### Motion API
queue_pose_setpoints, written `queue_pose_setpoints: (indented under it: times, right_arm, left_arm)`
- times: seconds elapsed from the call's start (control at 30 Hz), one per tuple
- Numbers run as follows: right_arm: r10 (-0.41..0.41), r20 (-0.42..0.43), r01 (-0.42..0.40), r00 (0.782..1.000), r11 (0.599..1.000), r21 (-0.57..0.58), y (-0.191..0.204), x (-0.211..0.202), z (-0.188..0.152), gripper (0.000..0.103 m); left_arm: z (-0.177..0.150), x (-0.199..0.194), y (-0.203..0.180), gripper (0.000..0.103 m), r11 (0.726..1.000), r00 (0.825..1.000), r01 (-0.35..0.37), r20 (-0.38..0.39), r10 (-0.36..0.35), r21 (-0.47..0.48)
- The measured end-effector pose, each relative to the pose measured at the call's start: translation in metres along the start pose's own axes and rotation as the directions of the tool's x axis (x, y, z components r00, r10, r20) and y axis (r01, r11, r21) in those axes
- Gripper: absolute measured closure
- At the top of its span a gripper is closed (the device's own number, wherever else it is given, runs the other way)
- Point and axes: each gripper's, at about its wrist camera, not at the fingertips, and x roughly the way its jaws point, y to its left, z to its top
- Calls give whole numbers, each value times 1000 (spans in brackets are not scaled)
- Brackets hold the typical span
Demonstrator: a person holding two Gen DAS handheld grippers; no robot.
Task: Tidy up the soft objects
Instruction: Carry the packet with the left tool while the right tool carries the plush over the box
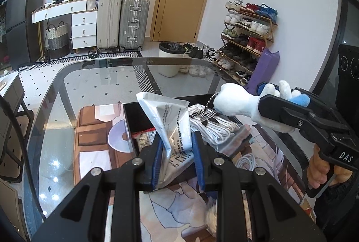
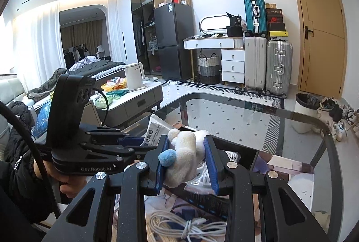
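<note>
My left gripper [image 1: 177,147] is shut on a white printed plastic packet [image 1: 170,123] and holds it above a black box [image 1: 134,118] on the glass table. My right gripper [image 2: 187,161] is shut on a white plush toy with blue parts [image 2: 186,152]. In the left wrist view that plush toy [image 1: 235,105] hangs with a bead chain at the right, above a clear bag of white socks [image 1: 215,129] that lies in the box. The left gripper [image 2: 134,143] and its packet [image 2: 157,129] show at the left of the right wrist view.
The glass table [image 1: 101,75] carries a printed mat [image 1: 94,141] and coiled white cables [image 2: 186,226]. Behind stand suitcases [image 1: 132,22], a white bin [image 1: 170,58], a shoe rack [image 1: 249,35] and a low table with a kettle [image 2: 134,75].
</note>
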Motion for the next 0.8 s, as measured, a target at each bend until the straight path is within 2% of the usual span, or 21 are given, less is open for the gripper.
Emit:
queue_pose_setpoints:
  times: [0.3, 0.8]
  right_arm:
    - [2, -38, -1, 999, 999, 38, -2, 18, 4, 71]
    - [11, -106, -3, 994, 997, 72, -13, 55, 7, 71]
  left_arm:
    - [3, 20, 2, 79, 999, 999, -42, -25, 42, 4]
    - [3, 45, 4, 79, 999, 996, -54, -71, 55, 3]
